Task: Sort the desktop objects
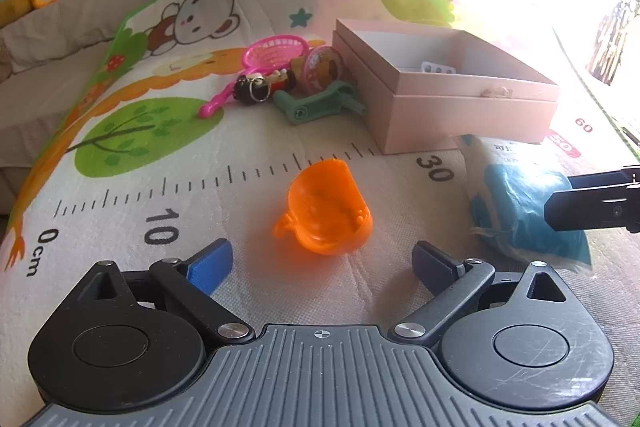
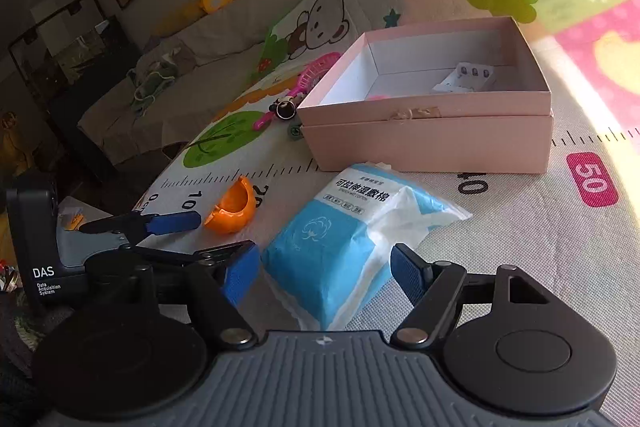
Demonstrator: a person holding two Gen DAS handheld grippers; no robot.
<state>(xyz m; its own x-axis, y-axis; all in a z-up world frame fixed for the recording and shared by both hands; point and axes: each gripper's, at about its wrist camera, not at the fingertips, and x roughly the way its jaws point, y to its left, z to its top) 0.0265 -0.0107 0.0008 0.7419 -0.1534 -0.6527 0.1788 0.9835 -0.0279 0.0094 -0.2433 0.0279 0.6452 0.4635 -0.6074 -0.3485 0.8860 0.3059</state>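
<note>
Both tongs stand released, nothing between the pads. Left tongs (image 1: 322, 265) hover low with the orange plastic cup (image 1: 326, 207) at 12 o'clock just ahead of the gap; the likely reason is to line up a pinch on it. The cup lies on its side, thin translucent moulded plastic with a small loop handle, so it may roll or skid under a one-sided push. Right tongs (image 2: 326, 273) straddle the near end of the blue-and-white cotton pad packet (image 2: 352, 239), a soft crinkly film bag that would deform in a grip. At 12 o'clock beyond both sits the pink cardboard box (image 2: 432, 143), open and rigid, apparently the sorting target; a blister pack (image 2: 466, 77) already rests inside. Left of the box, a cluster waits: pink mesh racket (image 1: 272, 55), a small figure keychain (image 1: 260, 87), a round printed disc (image 1: 320, 67), a green plastic tool (image 1: 320, 103). All lie on a padded printed play mat (image 1: 120, 187) with ruler markings.
</note>
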